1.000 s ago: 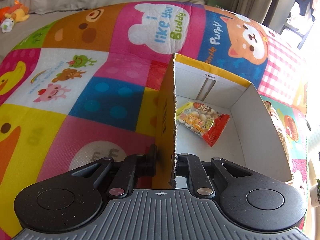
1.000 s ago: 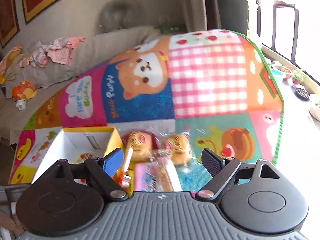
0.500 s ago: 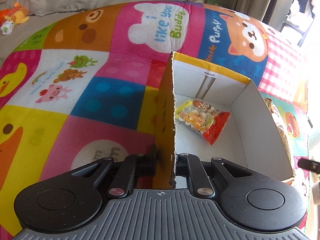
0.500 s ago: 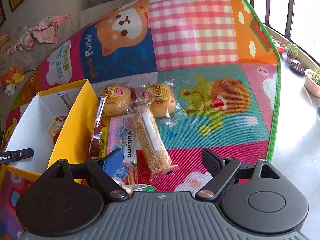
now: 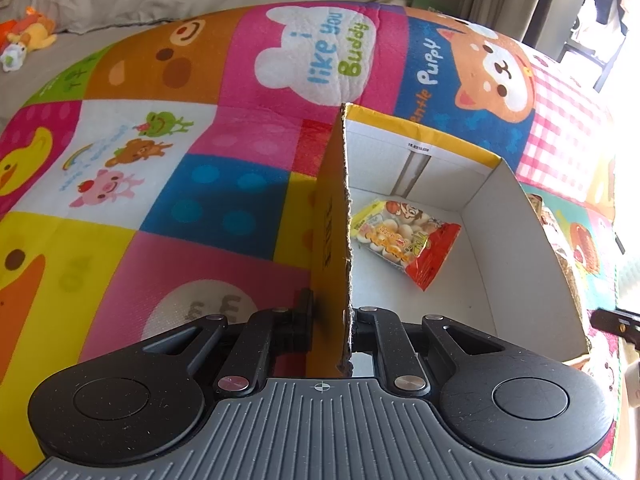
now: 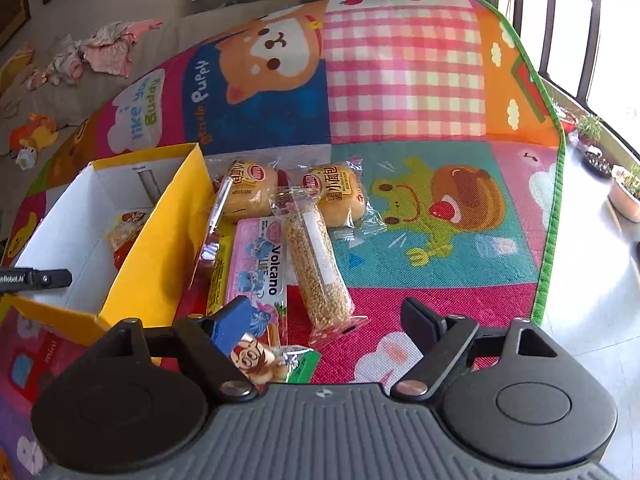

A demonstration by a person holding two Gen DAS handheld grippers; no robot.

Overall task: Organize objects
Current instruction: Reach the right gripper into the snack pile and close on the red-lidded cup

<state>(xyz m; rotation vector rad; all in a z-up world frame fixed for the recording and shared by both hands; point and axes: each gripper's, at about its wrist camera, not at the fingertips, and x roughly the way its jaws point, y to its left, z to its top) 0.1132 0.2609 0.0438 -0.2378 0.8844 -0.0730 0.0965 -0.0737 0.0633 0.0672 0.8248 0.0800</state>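
A yellow cardboard box (image 5: 524,240), white inside, stands on the play mat and holds one red and yellow snack bag (image 5: 404,240). My left gripper (image 5: 330,314) is shut on the box's near left wall. In the right wrist view the box (image 6: 160,240) is at the left, with snacks beside it: two wrapped buns (image 6: 248,192), a pink Volcano packet (image 6: 260,264) and a long grain bar (image 6: 316,264). My right gripper (image 6: 326,316) hangs low over them, its jaws closing. The bar's near end lies between the fingers, and the pads do not touch it.
A cartoon snack packet (image 6: 264,360) lies right under the right gripper's left finger. The colourful play mat (image 6: 404,80) ends at a green edge on the right, with bare floor and potted plants (image 6: 624,192) beyond. A sofa with clothes and toys (image 5: 32,36) runs behind the mat.
The right gripper has come down and closer to the snacks beside the box, and its fingers have drawn nearer together. The left gripper has kept its hold on the box wall.
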